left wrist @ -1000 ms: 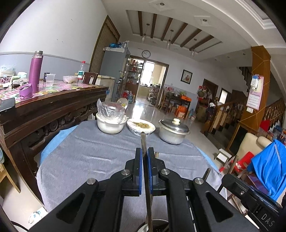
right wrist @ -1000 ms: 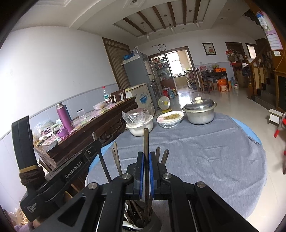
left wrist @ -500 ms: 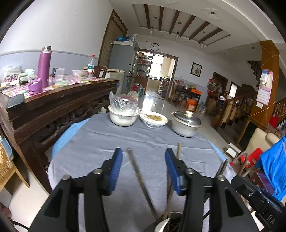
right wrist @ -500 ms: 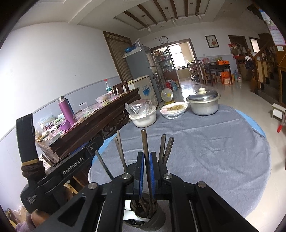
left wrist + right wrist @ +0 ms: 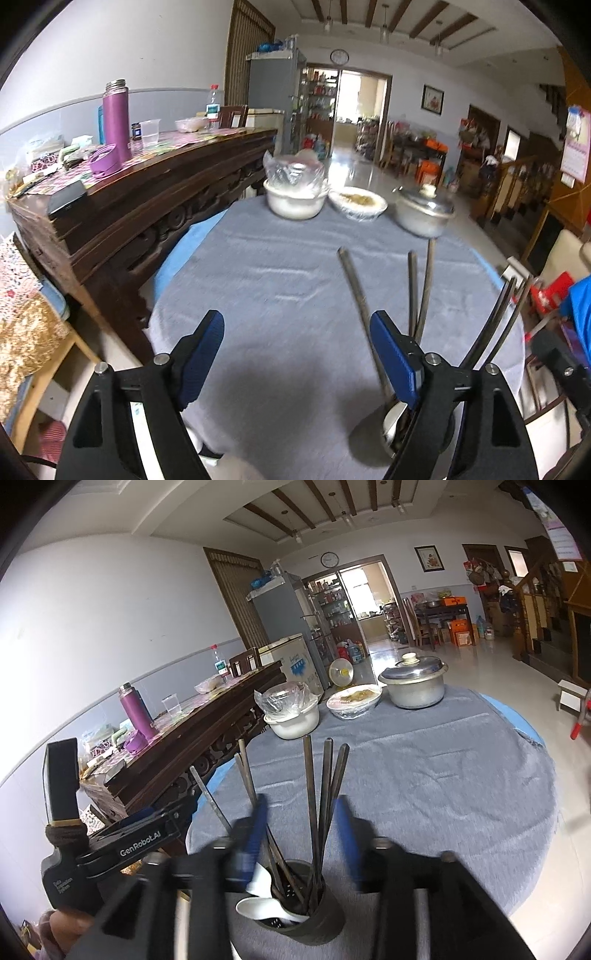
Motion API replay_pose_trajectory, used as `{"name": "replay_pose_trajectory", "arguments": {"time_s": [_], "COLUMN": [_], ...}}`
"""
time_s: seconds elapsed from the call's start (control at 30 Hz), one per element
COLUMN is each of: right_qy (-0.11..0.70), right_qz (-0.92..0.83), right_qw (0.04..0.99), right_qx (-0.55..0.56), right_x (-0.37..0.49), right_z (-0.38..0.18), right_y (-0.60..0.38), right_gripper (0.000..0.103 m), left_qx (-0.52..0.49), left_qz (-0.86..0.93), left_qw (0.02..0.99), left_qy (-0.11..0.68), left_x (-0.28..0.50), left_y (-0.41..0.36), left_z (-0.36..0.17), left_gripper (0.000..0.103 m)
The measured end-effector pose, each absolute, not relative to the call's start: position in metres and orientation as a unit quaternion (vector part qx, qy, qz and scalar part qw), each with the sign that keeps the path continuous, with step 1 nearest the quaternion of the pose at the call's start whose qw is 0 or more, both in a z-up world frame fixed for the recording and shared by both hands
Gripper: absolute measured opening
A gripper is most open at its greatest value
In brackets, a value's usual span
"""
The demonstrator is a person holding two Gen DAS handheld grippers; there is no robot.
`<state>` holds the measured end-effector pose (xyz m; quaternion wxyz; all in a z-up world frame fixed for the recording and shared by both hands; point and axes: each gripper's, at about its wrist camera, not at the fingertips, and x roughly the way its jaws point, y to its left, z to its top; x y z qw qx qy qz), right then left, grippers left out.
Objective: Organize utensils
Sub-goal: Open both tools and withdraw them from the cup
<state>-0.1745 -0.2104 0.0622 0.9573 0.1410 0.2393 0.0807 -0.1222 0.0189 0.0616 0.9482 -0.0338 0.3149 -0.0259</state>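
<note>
Several dark chopsticks point(image 5: 314, 805) and a white spoon point(image 5: 266, 908) stand upright in a dark round holder point(image 5: 310, 919) at the near edge of the grey-clothed table point(image 5: 424, 775). My right gripper point(image 5: 301, 834) hovers just over the holder. Its jaws are opening, and the chopsticks rise between the blurred blue pads without being pressed. My left gripper point(image 5: 297, 350) is also opening and stands wide to the left of the holder point(image 5: 391, 432). One leaning chopstick point(image 5: 356, 299) passes just inside its right finger, untouched.
At the table's far edge stand a white bowl with a plastic bag point(image 5: 295, 203), a covered dish point(image 5: 358, 203) and a lidded metal pot point(image 5: 424, 218). A dark wooden sideboard point(image 5: 155, 192) with a purple flask point(image 5: 116, 118) runs along the left.
Both grippers were shut on a chopstick each. The left opened first and tipped downward, then the right opened. The released chopsticks now rest in the holder.
</note>
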Motion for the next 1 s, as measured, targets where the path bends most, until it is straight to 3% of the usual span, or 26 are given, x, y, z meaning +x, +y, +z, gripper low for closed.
{"name": "replay_pose_trajectory", "arguments": {"time_s": [0.27, 1.0], "right_qy": [0.243, 0.321], "right_qz": [0.048, -0.009], "right_qw": [0.961, 0.938], "right_qx": [0.122, 0.129], "right_x": [-0.206, -0.244], "right_z": [0.057, 0.036], "right_y": [-0.207, -0.2], "right_gripper": [0.048, 0.057], "left_qx": [0.013, 0.072], "left_qz": [-0.005, 0.0], "left_qw": [0.945, 0.948], "left_qy": [0.326, 0.309], "left_x": [-0.16, -0.216], "left_y": [0.018, 0.006], "left_z": [0.067, 0.077], "left_gripper": [0.087, 0.088]}}
